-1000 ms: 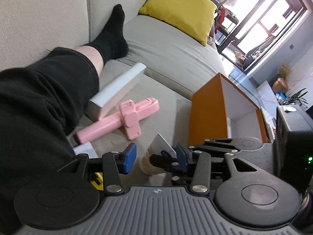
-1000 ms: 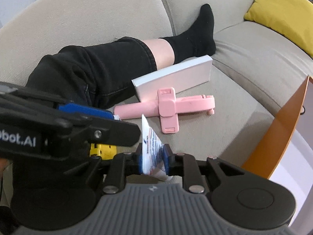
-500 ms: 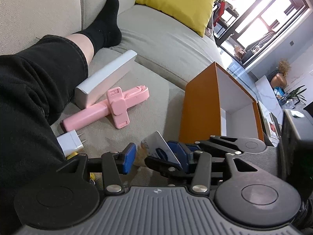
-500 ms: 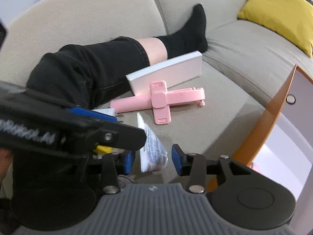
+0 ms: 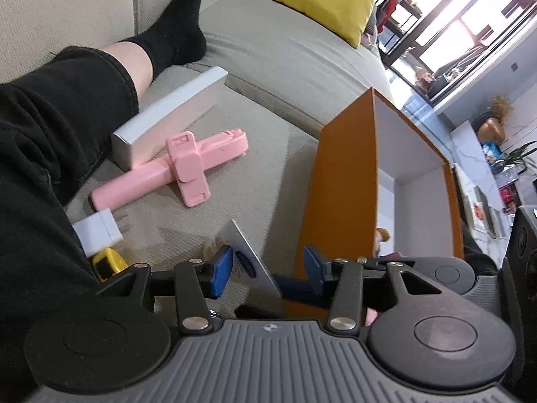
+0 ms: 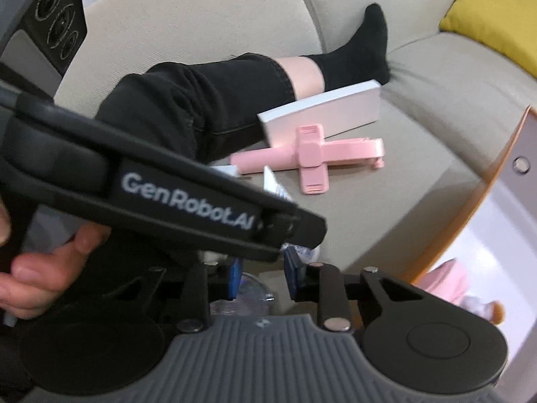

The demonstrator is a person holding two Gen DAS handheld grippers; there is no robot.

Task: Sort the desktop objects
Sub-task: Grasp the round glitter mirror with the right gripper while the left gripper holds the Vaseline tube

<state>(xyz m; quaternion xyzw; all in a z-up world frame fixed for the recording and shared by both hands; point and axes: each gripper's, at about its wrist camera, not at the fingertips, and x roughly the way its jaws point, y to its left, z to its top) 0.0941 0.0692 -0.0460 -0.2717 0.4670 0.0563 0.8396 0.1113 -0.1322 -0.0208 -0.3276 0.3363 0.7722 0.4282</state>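
So the left gripper (image 5: 266, 270) sits spread wide, a white-and-blue sachet (image 5: 250, 258) leaning by its left pad, nothing pinched. Right gripper (image 6: 261, 277) has let go of that sachet since a second ago and is closing again, pads apart around something clear and blurry. Orange box (image 5: 342, 181) now looms closer; the pink phone holder (image 5: 174, 171) lies on the sofa (image 5: 285, 50).

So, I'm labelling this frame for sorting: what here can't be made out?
Tube: print too small in the left wrist view; in the right wrist view the left gripper covers most of it.
Right gripper, jaws closing: contact with the tube is hidden and blurred.
Orange box: its floor is behind its wall, left wrist view.
Yellow item: mostly behind the leg, left wrist view.
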